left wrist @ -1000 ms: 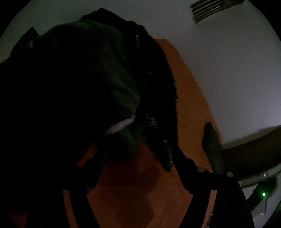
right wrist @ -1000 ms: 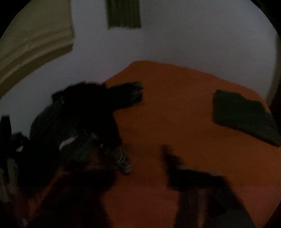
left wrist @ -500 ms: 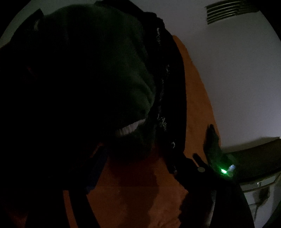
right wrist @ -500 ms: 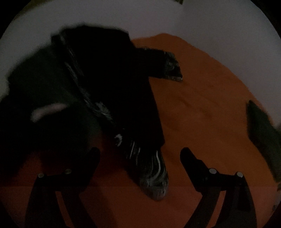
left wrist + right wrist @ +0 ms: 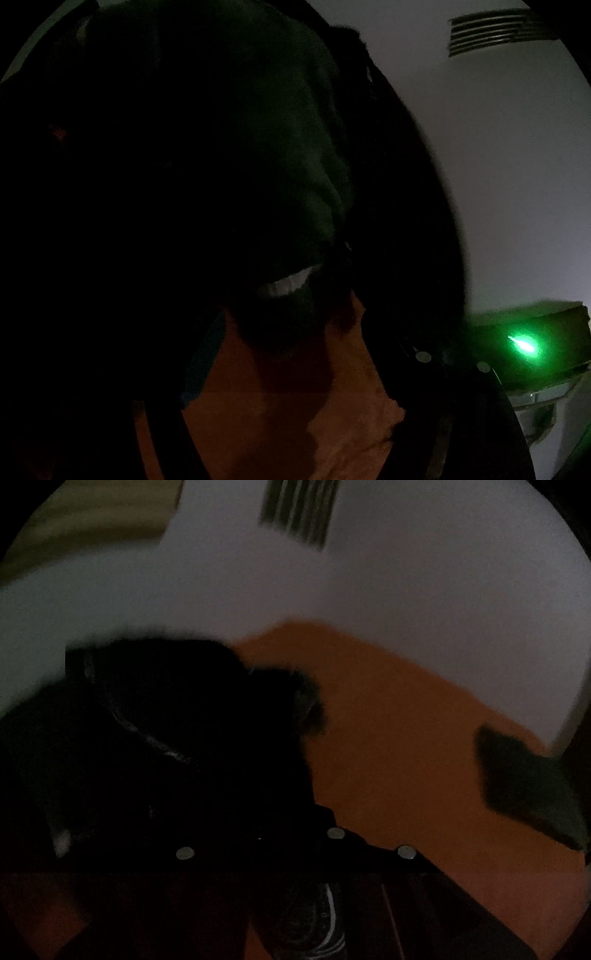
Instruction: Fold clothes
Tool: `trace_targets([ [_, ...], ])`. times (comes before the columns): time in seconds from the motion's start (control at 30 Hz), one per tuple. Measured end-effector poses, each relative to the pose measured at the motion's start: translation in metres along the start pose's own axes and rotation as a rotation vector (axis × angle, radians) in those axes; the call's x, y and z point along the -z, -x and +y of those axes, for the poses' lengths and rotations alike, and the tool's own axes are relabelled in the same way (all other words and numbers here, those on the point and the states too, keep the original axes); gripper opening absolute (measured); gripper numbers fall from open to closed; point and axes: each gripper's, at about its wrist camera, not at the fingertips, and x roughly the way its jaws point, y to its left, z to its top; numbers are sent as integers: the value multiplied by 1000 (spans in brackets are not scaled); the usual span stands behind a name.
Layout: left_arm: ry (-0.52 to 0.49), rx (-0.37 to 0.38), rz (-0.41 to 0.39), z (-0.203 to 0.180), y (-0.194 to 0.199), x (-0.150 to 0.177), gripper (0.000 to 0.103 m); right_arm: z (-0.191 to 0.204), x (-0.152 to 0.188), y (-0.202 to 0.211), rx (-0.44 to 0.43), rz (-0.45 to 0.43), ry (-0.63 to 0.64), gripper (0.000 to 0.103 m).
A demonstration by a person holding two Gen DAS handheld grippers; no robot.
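Note:
A heap of dark clothes lies on the orange table. In the left wrist view a dark green garment with a white label fills most of the picture. My left gripper stands open just before it, the garment's lower bulge between the fingertips and bare table below. A black garment with a pale-patterned sleeve shows in the right wrist view. My right gripper is closing tight on that sleeve, whose cuff end trails back under the fingers.
A folded dark green cloth lies at the table's right edge. Behind the table is a pale wall with a vent. A green light glows at the right of the left wrist view, against a dark low object. The room is dim.
My right gripper swung left over the sleeve end and went from wide open to shut on it. The left gripper sank closer to the pile, which now fills more of its view.

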Motion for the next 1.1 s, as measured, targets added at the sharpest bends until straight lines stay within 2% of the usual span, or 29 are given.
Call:
trace_targets([
  [0.13, -17, -10, -10, -5, 0, 3, 77, -70, -37, 62, 24, -96, -135, 3],
  [0.23, -20, 3, -5, -9, 0, 7, 77, -139, -55, 111, 103, -152, -244, 3],
  [0.37, -38, 28, 3, -20, 1, 15, 77, -232, -49, 177, 213, -180, -306, 3],
  [0.47, -90, 39, 30, -37, -7, 30, 77, -298, -20, 221, 296, -129, -314, 3],
  [0.63, -221, 32, 145, -76, -46, 74, 77, -399, 69, 253, 371, 86, -325, 3],
  [0.7, -290, -11, 202, -94, -65, 101, 77, -432, 111, 259, 358, 153, -357, 3],
  [0.77, -350, -51, 253, -111, -83, 123, 77, -465, 148, 263, 304, 185, -474, 3],
  [0.87, -405, -68, 325, -131, -108, 144, 77, -478, 179, 256, 263, 181, -542, 3],
  [0.93, -421, -61, 342, -147, -115, 153, 77, -482, 196, 249, 248, 177, -565, 4],
  [1.0, -434, -61, 325, -161, -118, 159, 77, -482, 210, 242, 245, 194, -568, 15],
  [1.03, -432, -60, 305, -167, -119, 156, 77, -481, 216, 239, 250, 208, -565, 23],
  [1.07, -428, -59, 283, -172, -121, 152, 77, -479, 223, 237, 266, 221, -567, 35],
  [1.1, -425, -57, 261, -176, -122, 149, 77, -477, 230, 236, 287, 237, -570, 42],
])
